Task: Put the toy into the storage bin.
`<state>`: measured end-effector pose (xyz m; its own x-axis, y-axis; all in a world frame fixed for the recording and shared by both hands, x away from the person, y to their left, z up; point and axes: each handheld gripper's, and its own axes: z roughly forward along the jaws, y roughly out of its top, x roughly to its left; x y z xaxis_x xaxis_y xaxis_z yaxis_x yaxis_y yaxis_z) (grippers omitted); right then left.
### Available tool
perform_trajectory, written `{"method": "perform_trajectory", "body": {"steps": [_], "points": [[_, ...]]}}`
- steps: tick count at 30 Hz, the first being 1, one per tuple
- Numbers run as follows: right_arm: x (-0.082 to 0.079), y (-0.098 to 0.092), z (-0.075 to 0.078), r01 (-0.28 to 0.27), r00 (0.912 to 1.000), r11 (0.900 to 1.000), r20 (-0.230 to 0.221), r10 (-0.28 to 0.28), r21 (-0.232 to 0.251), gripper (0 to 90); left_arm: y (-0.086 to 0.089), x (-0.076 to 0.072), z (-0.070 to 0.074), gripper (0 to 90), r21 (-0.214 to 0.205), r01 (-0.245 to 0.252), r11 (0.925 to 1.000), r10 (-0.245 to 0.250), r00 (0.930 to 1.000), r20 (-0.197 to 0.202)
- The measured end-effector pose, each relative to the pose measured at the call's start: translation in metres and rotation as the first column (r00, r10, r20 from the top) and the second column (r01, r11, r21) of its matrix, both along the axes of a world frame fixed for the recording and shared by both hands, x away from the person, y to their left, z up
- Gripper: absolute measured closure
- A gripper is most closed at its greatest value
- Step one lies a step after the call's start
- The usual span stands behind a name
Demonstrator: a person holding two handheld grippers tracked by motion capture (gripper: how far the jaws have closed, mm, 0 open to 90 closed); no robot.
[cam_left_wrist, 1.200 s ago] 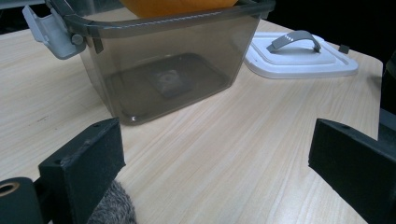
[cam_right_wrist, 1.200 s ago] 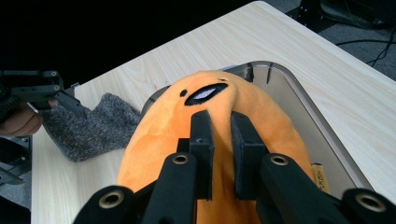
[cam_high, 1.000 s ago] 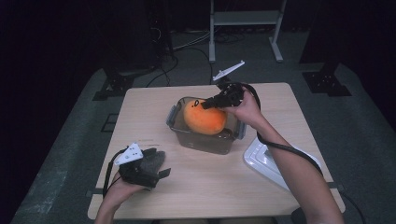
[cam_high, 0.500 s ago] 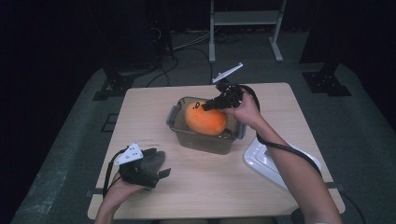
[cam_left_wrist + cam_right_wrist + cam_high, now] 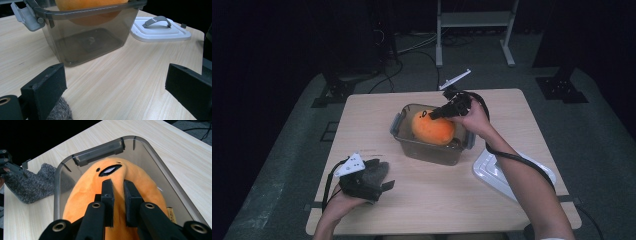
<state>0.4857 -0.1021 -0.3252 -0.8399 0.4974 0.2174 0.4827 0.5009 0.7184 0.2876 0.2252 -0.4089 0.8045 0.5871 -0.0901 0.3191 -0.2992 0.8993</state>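
Note:
An orange plush toy with a small face lies in a clear grey container at the table's middle. My right gripper reaches in from the right and is shut on a fold of the plush's top, just behind the face. My left gripper rests near the front left of the table, jaws wide open with nothing between them. A grey knitted cloth lies under and beside it. In the left gripper view the container stands ahead, with the plush showing above its rim.
The container's white lid with a grey handle lies flat at the right front of the table, also visible as the lid behind the container. Grey latches hang at the container's ends. Bare wood lies between my left gripper and the container.

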Motion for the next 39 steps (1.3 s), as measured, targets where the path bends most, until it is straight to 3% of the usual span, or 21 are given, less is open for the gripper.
{"method": "perform_trajectory", "body": {"steps": [39], "points": [[0.006, 0.011, -0.023, -0.006, 0.9994, 0.9988, -0.034, 0.004, -0.048, 79.0, 0.000, 0.000, 0.000, 2.6, 0.002, 0.003, 1.0000, -0.003, 1.0000, -0.003]]}}
